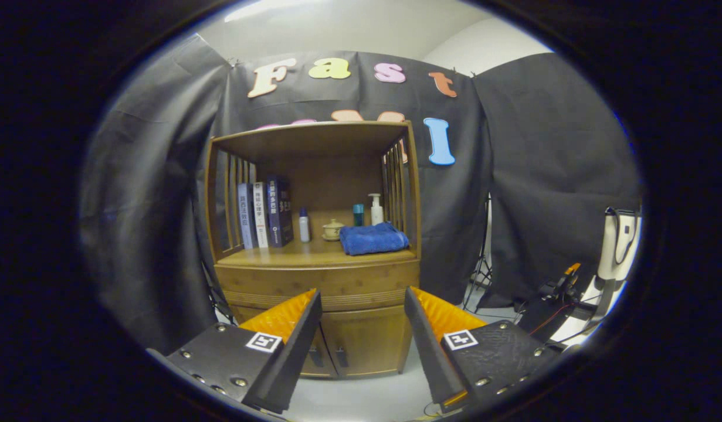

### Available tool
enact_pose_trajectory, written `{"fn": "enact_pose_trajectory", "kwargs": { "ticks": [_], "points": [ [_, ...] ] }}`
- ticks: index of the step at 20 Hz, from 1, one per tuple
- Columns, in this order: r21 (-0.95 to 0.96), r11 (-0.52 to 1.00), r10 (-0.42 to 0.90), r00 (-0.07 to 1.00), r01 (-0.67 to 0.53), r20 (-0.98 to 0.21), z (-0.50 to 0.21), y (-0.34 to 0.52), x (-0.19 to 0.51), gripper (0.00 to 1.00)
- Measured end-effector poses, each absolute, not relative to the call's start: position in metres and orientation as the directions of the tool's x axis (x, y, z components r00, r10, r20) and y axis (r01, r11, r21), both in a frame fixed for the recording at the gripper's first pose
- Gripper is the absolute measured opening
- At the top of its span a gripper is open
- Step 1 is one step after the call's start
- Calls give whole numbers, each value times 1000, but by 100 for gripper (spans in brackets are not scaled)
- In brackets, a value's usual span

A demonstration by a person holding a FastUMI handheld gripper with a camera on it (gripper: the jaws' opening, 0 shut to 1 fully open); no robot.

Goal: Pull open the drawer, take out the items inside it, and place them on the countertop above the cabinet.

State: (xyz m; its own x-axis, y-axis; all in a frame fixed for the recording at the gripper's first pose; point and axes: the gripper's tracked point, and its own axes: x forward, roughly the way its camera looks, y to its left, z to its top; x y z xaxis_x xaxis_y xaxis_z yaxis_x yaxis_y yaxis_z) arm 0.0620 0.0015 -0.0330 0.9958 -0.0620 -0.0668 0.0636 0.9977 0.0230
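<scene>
1. Straight ahead of the fingers, well apart: wooden cabinet (317,275), drawer (317,283) shut under the surface (290,253), two doors (361,343) below.
2. On the surface: folded blue towel (372,238) at right, three books (264,213) upright at left.
3. Between books and towel: small bottle (304,225), lidded cup (332,229), teal jar (358,214), pump bottle (376,209).
4. Nearest: gripper (362,303) open, fingers spread, holding nothing.
</scene>
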Motion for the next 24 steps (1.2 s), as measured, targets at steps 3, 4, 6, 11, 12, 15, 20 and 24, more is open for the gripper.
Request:
{"fn": "enact_pose_trajectory", "kwargs": {
  "ticks": [3,4,6,11,12,15,20,24],
  "points": [
    [8,998,-69,993,70,-93,-52,18,101,88],
    [11,999,-52,993,54,-106,-59,28,112,88],
    [61,998,25,990,-16,-138,-77,57,137,88],
    [73,996,71,968,-55,-240,-123,86,203,82],
    [60,997,69,963,-55,-259,-132,89,219,79],
    [50,992,123,940,-113,-318,-156,108,250,70],
    [14,988,145,885,-155,-441,-202,125,278,68],
    [-8,991,114,885,-132,-451,-207,120,284,45]
  ]
}}
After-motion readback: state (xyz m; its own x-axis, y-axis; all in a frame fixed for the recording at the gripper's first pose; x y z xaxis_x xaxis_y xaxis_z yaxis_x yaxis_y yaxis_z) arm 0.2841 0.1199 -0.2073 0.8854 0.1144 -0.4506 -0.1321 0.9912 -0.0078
